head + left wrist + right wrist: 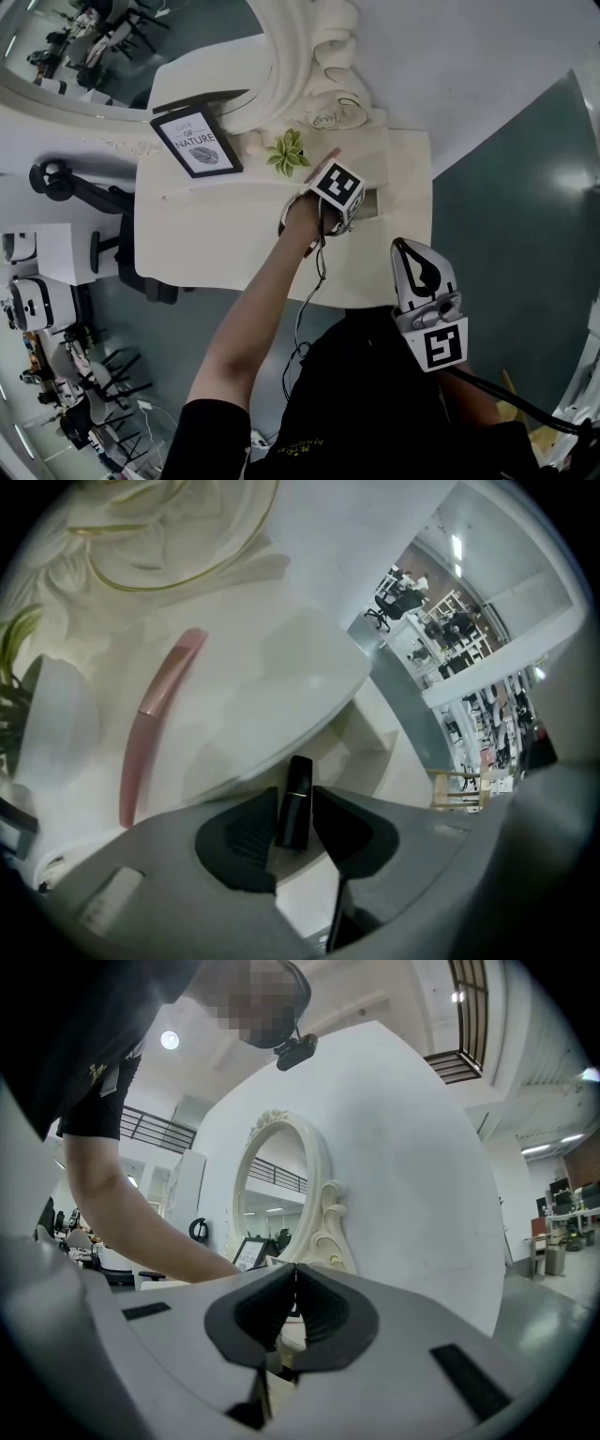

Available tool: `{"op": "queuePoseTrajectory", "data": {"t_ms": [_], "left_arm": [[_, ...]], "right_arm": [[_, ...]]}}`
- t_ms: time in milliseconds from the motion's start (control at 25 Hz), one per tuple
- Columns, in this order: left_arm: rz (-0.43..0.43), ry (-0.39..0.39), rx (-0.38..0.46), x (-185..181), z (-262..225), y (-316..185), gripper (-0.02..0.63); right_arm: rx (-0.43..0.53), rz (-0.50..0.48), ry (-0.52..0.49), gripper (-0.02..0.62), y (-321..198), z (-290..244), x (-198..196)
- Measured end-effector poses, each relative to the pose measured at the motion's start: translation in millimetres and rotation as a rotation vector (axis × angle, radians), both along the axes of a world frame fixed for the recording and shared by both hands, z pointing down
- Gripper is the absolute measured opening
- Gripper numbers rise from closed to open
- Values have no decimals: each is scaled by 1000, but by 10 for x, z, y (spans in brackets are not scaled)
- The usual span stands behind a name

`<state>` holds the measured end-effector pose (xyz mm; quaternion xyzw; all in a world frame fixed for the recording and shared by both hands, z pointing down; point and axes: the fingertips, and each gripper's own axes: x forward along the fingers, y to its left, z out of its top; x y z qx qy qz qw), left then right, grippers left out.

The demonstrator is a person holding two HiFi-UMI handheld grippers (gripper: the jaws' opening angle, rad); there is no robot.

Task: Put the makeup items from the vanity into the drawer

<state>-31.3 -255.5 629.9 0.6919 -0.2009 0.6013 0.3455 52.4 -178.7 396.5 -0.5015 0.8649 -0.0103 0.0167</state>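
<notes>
A black lipstick tube (pixel 295 799) stands between the pads of my left gripper (pixel 292 822), which is shut on it. It hangs just past the vanity's curved front edge, over the open white drawer (pixel 377 754). In the head view the left gripper (pixel 352 208) sits at the vanity's right side by the drawer (pixel 375 202). A long pink makeup item (pixel 155 719) lies on the vanity top (pixel 253 686), behind the held tube. My right gripper (pixel 405 251) is held back near the person's body, shut with nothing in it (pixel 295 1283).
A small green plant (pixel 288 152) in a white pot (pixel 56 724) and a framed card (pixel 195 142) stand at the back of the vanity, below the ornate mirror frame (pixel 281 56). A black office chair (pixel 75 187) is to the left.
</notes>
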Motion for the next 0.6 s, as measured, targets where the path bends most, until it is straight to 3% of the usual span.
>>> {"op": "queuePoseTrajectory", "data": {"t_ms": [200,440,600], "left_arm": [[-42,59,1,14,-101,-4,190],[-71,99,34,-29,-241,16,190],[-98,169,92,-51,-520,56,190]], "right_arm": [[8,-16,2,3,39,-27,-55],[11,-46,12,3,102,-47,-154],[22,-70,17,3,144,-120,-250]]}}
